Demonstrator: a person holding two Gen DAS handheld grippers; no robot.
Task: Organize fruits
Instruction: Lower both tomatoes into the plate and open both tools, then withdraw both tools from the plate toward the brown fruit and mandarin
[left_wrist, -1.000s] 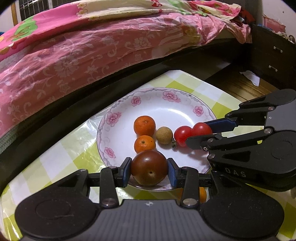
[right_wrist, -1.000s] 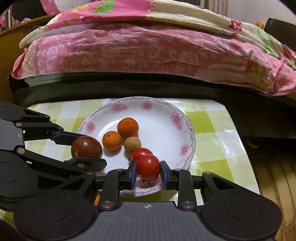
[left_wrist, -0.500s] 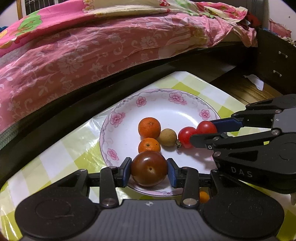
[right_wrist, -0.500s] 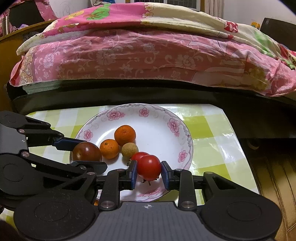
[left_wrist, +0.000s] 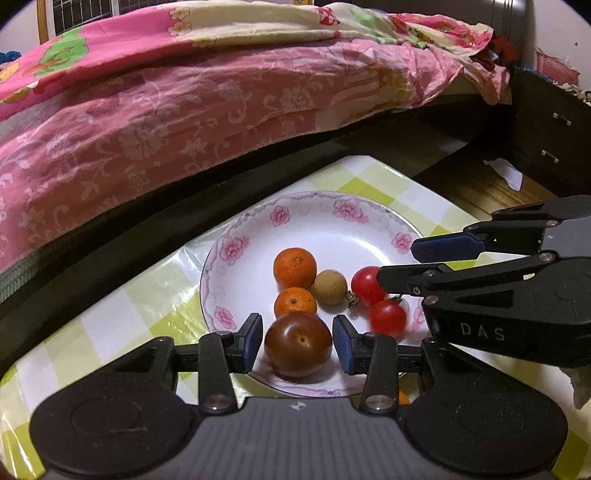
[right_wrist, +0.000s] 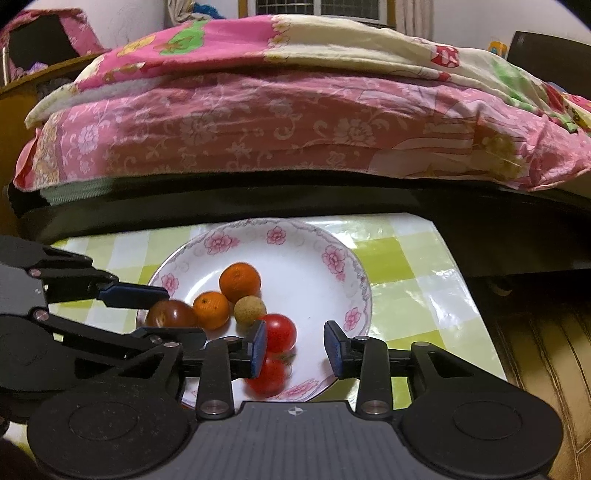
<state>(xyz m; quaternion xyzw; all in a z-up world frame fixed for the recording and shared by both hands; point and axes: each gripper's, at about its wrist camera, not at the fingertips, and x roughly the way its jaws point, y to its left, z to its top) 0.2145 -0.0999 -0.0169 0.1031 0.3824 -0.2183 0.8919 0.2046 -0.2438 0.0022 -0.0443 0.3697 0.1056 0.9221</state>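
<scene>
A white plate with pink flowers (left_wrist: 280, 216) (right_wrist: 277, 234) holds two oranges (left_wrist: 295, 267) (right_wrist: 240, 282), a tan longan (left_wrist: 329, 287) (right_wrist: 250, 310) and two red tomatoes. My left gripper (left_wrist: 298, 343) is shut on a dark brown tomato (left_wrist: 298, 350) (right_wrist: 171, 314), which sits low over the plate's near rim. My right gripper (right_wrist: 295, 349) has its jaws opening, with nothing pressed between the pads. The red tomato (right_wrist: 267, 376) (left_wrist: 388, 319) it carried lies blurred on the plate below its left pad, next to the other red tomato (right_wrist: 280, 332) (left_wrist: 365, 286).
The plate stands on a yellow-green checked tablecloth (right_wrist: 406, 258) pushed against a bed with a pink quilt (right_wrist: 295, 129). A small orange fruit (left_wrist: 403, 398) peeks out under my left gripper. Dark drawers (left_wrist: 546, 140) and wooden floor (left_wrist: 472, 184) lie to the right.
My right gripper's jaws have parted and the red tomato has dropped onto the plate beside the other one. The left gripper stays on the dark tomato.
</scene>
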